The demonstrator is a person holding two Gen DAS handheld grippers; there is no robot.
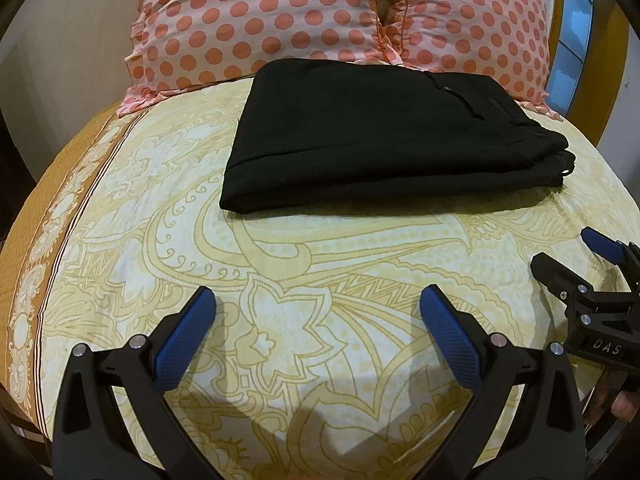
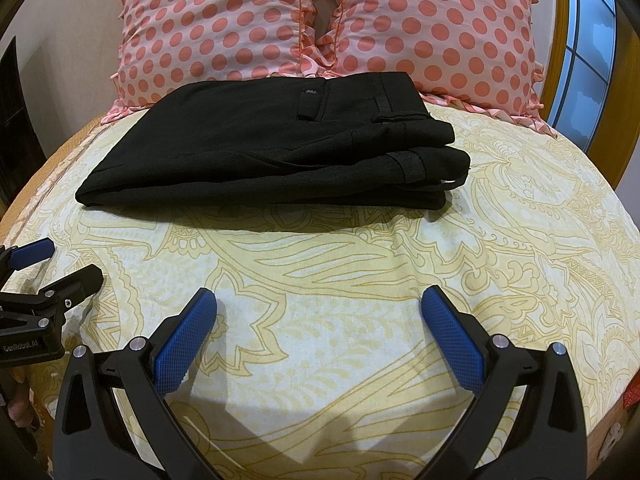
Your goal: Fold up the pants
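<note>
**Folded pants on the bed, both tongs empty**

A bed with a yellow paisley-patterned sheet (image 1: 280, 280) carries two pink pillows with coral polka dots (image 2: 248, 24) at its head. Just before them lie the black fabric pants (image 2: 280, 148), folded into a flat stack (waistband to the right). The left tongs (image 1: 318, 312) and right tongs (image 2: 319, 312) hover near, spread wide, holding nothing.

Even, fairly bright indoor light, warm cast. Soft shadow under near edge of black pants (image 1: 384, 136) on the bedsheet (image 1: 312, 264); gripper shadows fall toward camera. Window (image 2: 588, 52) at right shows pale blue, mild glare. Strong fisheye bowing, dark vignette at corners. Focus sharp centrally; pillows (image 2: 320, 20) slightly soft.
</note>
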